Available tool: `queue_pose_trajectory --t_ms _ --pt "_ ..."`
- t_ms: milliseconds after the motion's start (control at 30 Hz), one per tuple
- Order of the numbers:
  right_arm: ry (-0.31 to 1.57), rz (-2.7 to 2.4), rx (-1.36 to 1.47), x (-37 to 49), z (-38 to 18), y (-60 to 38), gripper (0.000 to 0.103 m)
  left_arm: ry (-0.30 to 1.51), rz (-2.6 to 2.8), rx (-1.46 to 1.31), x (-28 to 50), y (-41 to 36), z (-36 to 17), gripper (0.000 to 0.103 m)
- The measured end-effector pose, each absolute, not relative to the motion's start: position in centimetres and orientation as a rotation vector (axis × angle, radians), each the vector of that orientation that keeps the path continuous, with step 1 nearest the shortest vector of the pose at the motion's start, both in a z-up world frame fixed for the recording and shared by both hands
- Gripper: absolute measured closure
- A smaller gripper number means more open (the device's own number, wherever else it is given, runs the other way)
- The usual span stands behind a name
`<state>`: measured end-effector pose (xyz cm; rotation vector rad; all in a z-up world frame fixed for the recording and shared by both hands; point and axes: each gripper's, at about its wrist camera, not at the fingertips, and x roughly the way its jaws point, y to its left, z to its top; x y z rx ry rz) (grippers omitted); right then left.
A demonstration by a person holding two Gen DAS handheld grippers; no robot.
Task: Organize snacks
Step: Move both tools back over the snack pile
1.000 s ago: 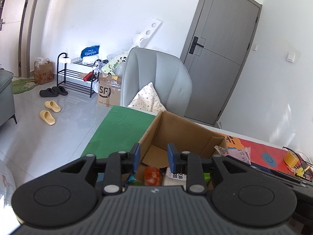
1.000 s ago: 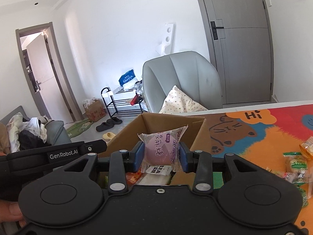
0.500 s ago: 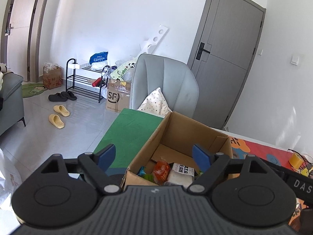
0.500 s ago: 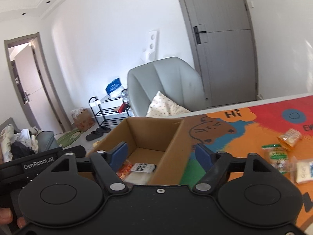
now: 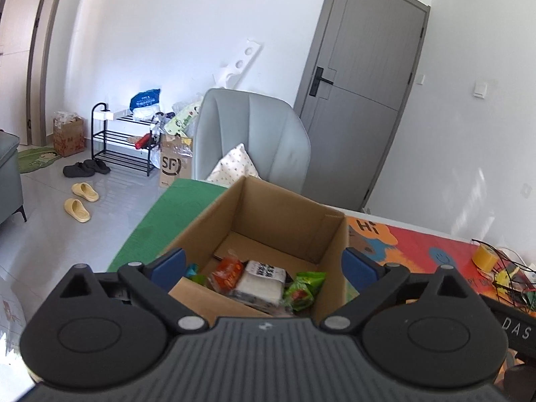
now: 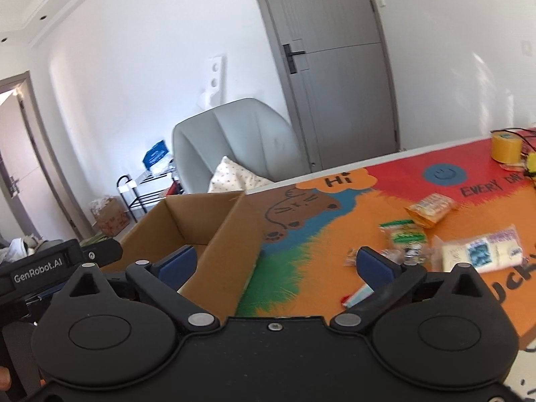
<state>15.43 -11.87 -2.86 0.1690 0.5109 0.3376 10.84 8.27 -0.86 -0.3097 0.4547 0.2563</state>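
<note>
My left tongs (image 5: 264, 264) are spreading wide and hold nothing, poised above the open brown cardboard box (image 5: 288, 214) at the green end of the bench (image 5: 177, 207), where an orange packet (image 5: 227, 269), a white wrapped block (image 5: 261, 279) and a green packet (image 5: 303, 286) already lie together. My right tongs (image 6: 281, 263) are spreading too, empty, straddling the box's near wall and angled towards the loose snacks on the orange mat: a yellow packet (image 6: 430, 207), a green-and-white packet (image 6: 403, 234) and a clear-wrapped white bar (image 6: 479, 254). I judge those are next to be gathered.
</note>
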Motion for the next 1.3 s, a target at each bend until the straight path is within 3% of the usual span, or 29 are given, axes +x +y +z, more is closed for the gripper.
queue_pose_trajectory --t_ms 1300 --pt "0.523 0.114 0.292 13.4 -4.6 -26.7 0.0 0.525 0.048 -0.215 14.2 -4.9 -1.9 0.004"
